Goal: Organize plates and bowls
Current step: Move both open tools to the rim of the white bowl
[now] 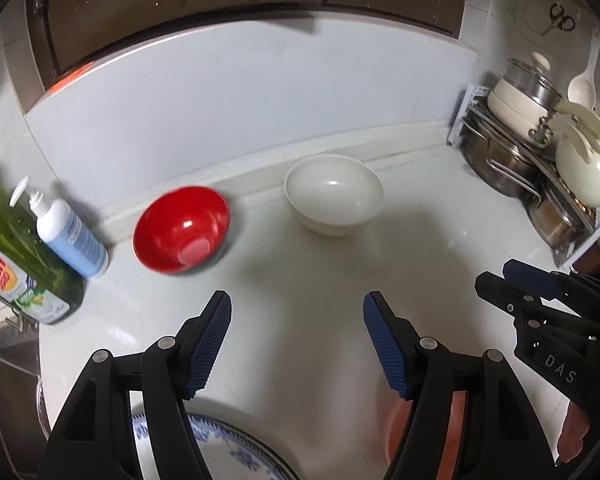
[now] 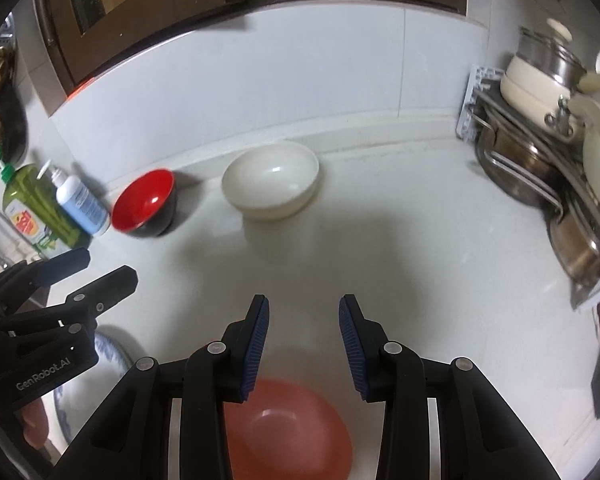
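Note:
A red bowl [image 1: 182, 229] and a white bowl [image 1: 334, 194] stand on the white counter near the back wall; both also show in the right wrist view, the red bowl [image 2: 144, 204] and the white bowl [image 2: 271, 180]. A blue-patterned plate [image 1: 236, 448] lies under my left gripper [image 1: 297, 306], which is open and empty. A pink bowl [image 2: 288, 428] lies under my right gripper [image 2: 304, 308], which is open and empty. The right gripper also shows at the left wrist view's right edge [image 1: 496, 276].
A green dish soap bottle [image 1: 16, 252] and a white-blue pump bottle [image 1: 70, 236] stand at the left by the sink. A rack of steel pots and cream cookware [image 1: 540, 152] fills the right corner. Dark cabinets hang above the backsplash.

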Available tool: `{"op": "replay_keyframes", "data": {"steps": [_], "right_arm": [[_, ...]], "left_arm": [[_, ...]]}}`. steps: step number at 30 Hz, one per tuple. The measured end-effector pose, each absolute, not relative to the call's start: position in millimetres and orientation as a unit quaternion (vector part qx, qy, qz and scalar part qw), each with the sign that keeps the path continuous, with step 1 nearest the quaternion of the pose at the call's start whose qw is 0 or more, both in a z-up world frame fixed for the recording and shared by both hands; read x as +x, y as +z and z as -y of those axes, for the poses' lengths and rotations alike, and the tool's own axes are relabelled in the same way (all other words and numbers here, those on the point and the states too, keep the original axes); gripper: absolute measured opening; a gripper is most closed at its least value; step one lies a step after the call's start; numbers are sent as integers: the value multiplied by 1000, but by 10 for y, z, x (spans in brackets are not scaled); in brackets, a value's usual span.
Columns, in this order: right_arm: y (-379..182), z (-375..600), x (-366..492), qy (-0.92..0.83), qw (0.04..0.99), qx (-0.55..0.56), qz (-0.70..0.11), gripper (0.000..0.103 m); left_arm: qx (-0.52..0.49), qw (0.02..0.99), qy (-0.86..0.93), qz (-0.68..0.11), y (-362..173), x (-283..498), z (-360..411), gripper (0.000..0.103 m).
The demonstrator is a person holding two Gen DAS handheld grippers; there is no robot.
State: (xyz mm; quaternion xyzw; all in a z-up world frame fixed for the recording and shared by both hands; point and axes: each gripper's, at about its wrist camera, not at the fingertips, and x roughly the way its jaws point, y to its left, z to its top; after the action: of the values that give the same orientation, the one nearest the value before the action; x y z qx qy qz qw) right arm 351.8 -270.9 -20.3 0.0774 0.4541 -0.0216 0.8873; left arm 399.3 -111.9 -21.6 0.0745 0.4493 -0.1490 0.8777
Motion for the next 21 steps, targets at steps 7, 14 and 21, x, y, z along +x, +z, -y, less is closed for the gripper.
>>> {"op": "replay_keyframes", "data": {"steps": [7,14,21], "right_arm": [[-155,2681,3870,-26,889,67,-452,38],[-198,2684,4219,-19,890,68,-450,38],[-306,2721,4534,-18,886,77,-457,38]], "left_arm": [[80,881,-149,-441,-204,4286,1120,68],[74,879,-158,-445,-247,4617,1134,67],[75,873,-159,-454,-351,4947,1218,67]]}}
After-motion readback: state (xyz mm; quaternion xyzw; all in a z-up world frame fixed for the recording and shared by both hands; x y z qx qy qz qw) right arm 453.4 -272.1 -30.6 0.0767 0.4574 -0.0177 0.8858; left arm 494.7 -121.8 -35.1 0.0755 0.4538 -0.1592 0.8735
